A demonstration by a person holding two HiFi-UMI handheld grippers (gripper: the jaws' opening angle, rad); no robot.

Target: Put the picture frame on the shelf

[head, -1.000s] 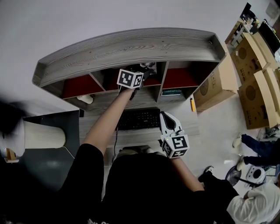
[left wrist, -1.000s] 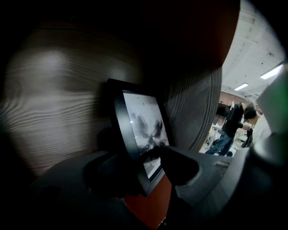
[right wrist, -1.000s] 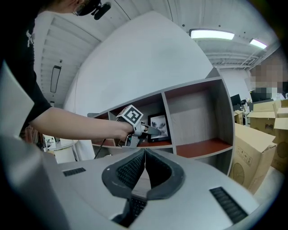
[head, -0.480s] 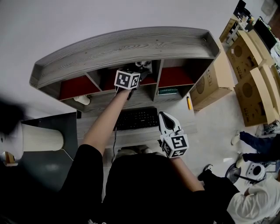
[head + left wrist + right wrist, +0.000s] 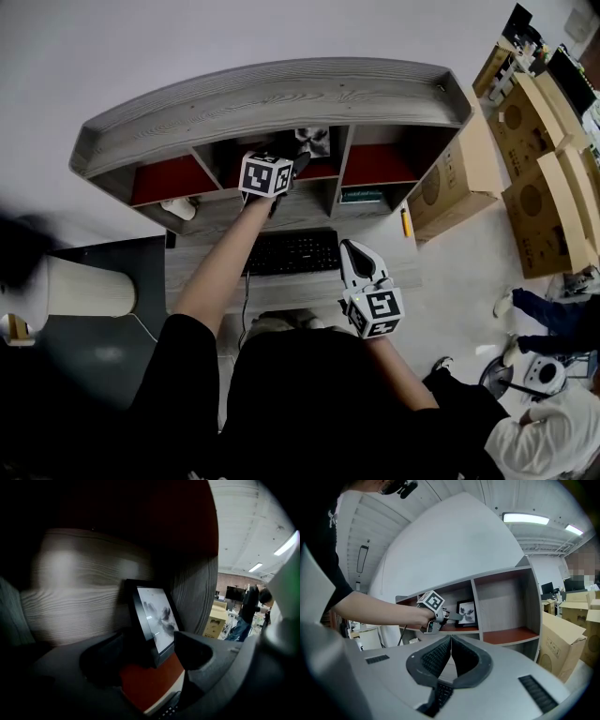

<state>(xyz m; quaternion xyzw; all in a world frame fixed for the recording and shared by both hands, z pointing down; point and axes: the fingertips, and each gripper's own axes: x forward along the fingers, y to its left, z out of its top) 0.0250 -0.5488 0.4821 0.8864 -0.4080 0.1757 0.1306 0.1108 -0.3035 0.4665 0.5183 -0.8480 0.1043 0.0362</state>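
The black picture frame (image 5: 154, 616) holds a white ink picture. It stands on the red floor of the middle shelf compartment (image 5: 319, 173) and leans on the grey back wall. My left gripper (image 5: 147, 651) reaches into that compartment, its jaws opening to either side of the frame's lower corner, and the pads do not press it. In the head view the frame (image 5: 314, 141) shows just past the left gripper (image 5: 296, 159). From the right gripper view the frame (image 5: 467, 612) is upright beside the left gripper (image 5: 454, 616). My right gripper (image 5: 350, 247) hovers over the desk, shut and holding nothing (image 5: 451, 656).
A black keyboard (image 5: 295, 253) lies on the desk below the shelf. A book (image 5: 366, 196) lies under the right compartment and a white object (image 5: 178, 208) under the left one. Cardboard boxes (image 5: 459, 183) stand to the right and a white cylinder (image 5: 84, 291) to the left.
The left gripper's cube has shifted slightly left and back from the frame, which stays in the middle compartment. The right gripper has not moved.
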